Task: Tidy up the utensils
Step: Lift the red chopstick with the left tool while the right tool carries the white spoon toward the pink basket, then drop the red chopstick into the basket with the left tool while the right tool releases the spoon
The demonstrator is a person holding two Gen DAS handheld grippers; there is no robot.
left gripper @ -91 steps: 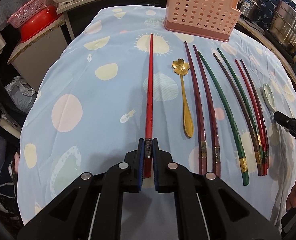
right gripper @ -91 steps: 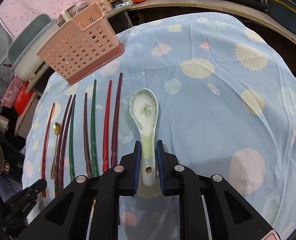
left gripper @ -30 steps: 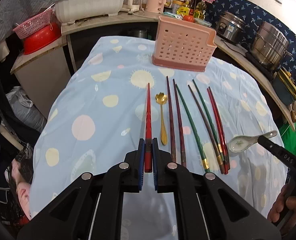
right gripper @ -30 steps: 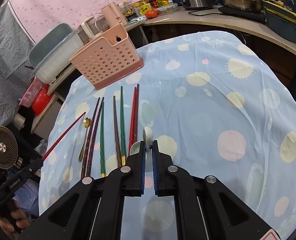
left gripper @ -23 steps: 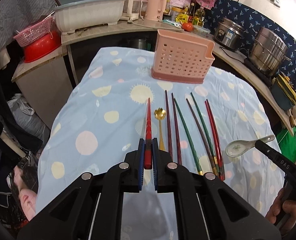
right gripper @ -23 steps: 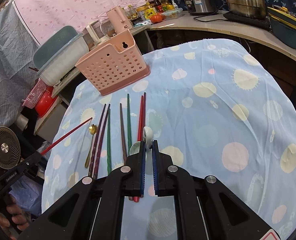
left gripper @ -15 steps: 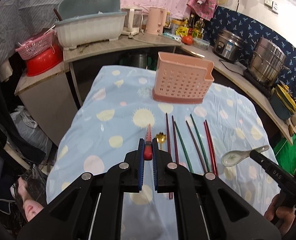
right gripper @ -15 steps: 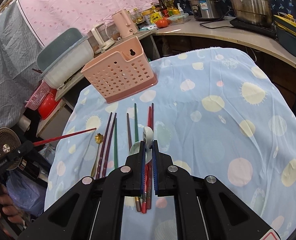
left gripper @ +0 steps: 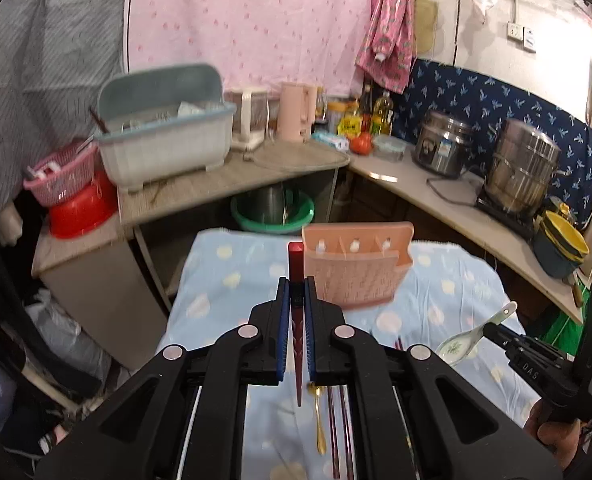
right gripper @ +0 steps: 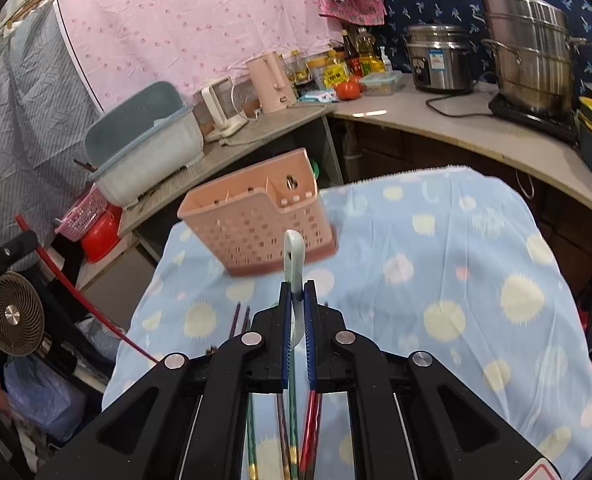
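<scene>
The left gripper (left gripper: 294, 312) is clamped on a red chopstick (left gripper: 295, 268) near its thick square butt, the blunt end standing up between the blue pads and the tapered tip hanging down below the jaws toward the tablecloth (left gripper: 215, 280). A lacquered stick like this is probably light and stiff but slick, so a pinch near the butt leaves a long lever that could swivel; a hold nearer its middle would likely steady it. The right gripper (right gripper: 296, 312) is closed on the handle of a ceramic soup spoon (right gripper: 293, 256), which rises edge-on above the pads; in the left view its pale bowl (left gripper: 458, 344) hangs out in the air. Glazed ceramic is heavier, slippery and would chip if dropped, so the flat of the handle close to the bowl looks the safer hold. Below, the other chopsticks (right gripper: 291, 436) and a gold spoon (left gripper: 319, 420) lie on the cloth. Farther off, the pink perforated utensil basket (right gripper: 251, 220) stands upright at the far end of the table, its divided compartments open at the top.
</scene>
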